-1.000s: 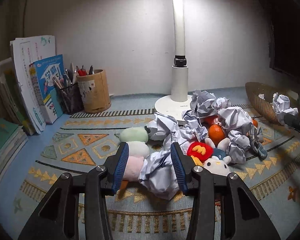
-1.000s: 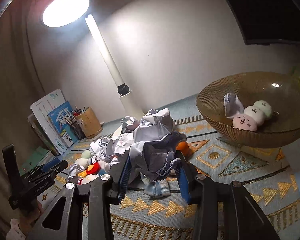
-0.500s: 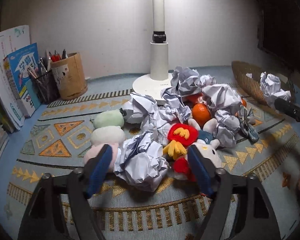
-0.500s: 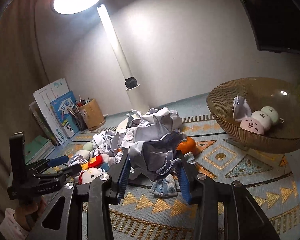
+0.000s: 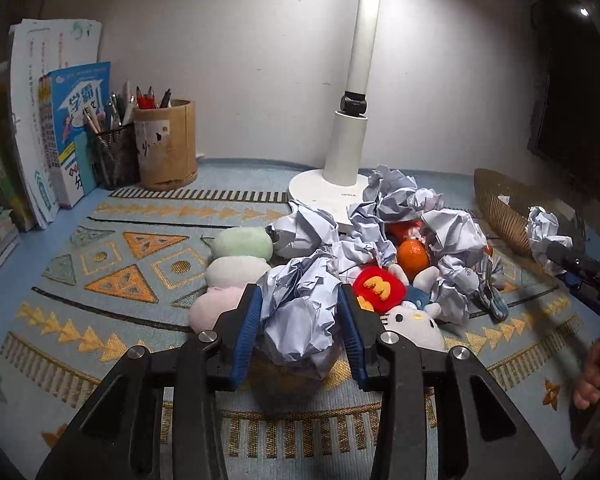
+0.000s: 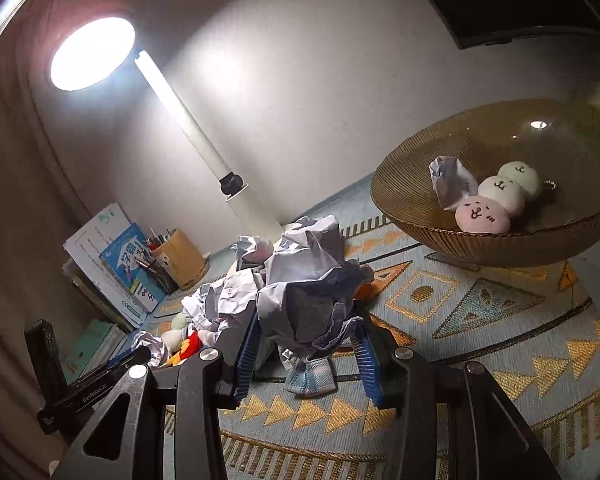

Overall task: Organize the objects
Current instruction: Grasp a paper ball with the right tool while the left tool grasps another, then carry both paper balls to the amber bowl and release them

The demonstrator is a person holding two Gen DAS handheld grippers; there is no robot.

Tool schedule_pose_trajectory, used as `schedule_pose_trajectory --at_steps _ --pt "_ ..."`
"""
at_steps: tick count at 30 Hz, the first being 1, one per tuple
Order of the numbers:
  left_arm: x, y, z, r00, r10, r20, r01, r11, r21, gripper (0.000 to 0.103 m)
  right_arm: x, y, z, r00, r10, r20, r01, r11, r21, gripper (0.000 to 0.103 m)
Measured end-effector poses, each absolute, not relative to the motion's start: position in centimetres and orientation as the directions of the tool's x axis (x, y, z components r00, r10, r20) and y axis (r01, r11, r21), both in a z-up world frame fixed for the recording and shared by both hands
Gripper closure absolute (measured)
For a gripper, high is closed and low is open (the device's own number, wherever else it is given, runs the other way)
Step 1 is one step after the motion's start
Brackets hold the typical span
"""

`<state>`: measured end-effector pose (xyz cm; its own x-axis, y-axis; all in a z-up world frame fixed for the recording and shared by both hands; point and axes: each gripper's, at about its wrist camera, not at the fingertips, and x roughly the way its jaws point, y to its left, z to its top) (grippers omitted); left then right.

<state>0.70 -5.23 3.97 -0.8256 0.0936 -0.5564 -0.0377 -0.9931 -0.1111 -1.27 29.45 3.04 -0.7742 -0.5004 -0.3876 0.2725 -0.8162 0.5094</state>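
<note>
1. My left hand-held gripper (image 5: pixel 300 322) is closed around a crumpled paper ball (image 5: pixel 300 312), its blue pads pressed to both sides, low in the centre of the left wrist view, at the near edge of the pile on the patterned mat (image 5: pixel 112 264).
2. My right hand-held gripper (image 6: pixel 306 344) pinches a second paper wad (image 6: pixel 308 280) in the lower middle of its view; the amber bowl (image 6: pixel 420 224) sits at the right, already holding a paper scrap and three plush dumplings.
3. I judge the paper very light, soft and crushable: it will deform rather than slip, so a grip across its widest part suits it.
4. Loose folds could snag the neighbouring plush toy (image 5: pixel 412 322) or the orange (image 5: pixel 412 254), so I should lift straight up.
</note>
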Motion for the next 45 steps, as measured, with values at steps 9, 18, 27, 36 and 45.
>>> schedule_pose_trajectory --at_steps 9,18,27,36,45 --pt "0.5 -5.8 4.1 -0.828 0.091 -0.553 -0.022 -0.991 -0.131 0.067 -1.2 29.5 3.1 -0.767 -0.507 -0.393 0.271 -0.812 0.517 0.06" --pt "0.3 -6.3 4.7 -0.822 0.132 -0.553 -0.007 -0.975 -0.222 0.067 -0.5 29.5 4.0 -0.78 -0.5 -0.376 0.284 -0.819 0.499 0.06" --pt "-4.8 4.8 15.0 -0.855 0.33 -0.399 -0.26 -0.94 -0.22 0.067 -2.6 37.1 14.0 -0.858 -0.444 -0.258 0.305 -0.845 0.44 0.06" --pt "-11.2 19.5 14.2 -0.731 0.512 -0.451 -0.487 -0.855 -0.179 0.053 -7.3 44.6 13.4 -0.856 -0.287 -0.43 0.116 -0.917 0.381 0.012" --pt "-12.0 21.7 9.5 -0.564 0.56 -0.607 -0.55 -0.803 -0.23 0.0 -6.9 45.6 10.8 -0.801 -0.329 -0.5 0.049 -0.868 0.494 0.0"
